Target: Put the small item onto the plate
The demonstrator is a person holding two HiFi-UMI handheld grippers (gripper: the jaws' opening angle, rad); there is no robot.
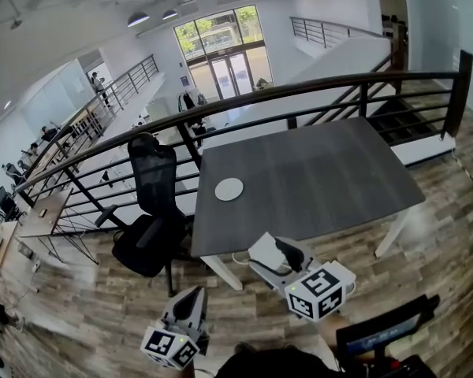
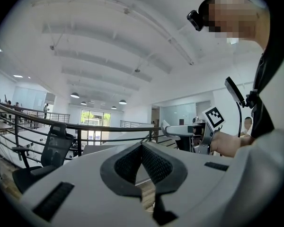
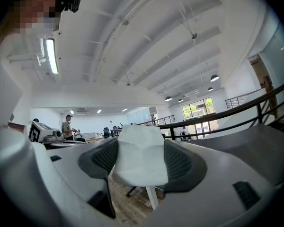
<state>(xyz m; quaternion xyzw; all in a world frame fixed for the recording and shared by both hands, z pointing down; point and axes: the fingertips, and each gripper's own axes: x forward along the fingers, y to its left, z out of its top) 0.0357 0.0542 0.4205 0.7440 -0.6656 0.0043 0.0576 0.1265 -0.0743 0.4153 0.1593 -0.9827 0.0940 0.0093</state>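
Dark-grey table [image 1: 323, 172] in the head view bears 1 white plate [image 1: 229, 189]. The left gripper [image 1: 191, 296] and right gripper [image 1: 279, 258] hang near its front edge, well apart from the plate. Left gripper view: 2 jaws meet at their tips, nothing between. Right gripper view: jaws stand wide, clamped on the white small item [image 3: 140, 162].

Dark grey rectangular surface [image 1: 323, 176], white legs, on wooden plank floor [image 1: 87, 305]. Small round white plate [image 1: 229, 189] lying flat on surface, near edge beside black office chair [image 1: 151, 211].
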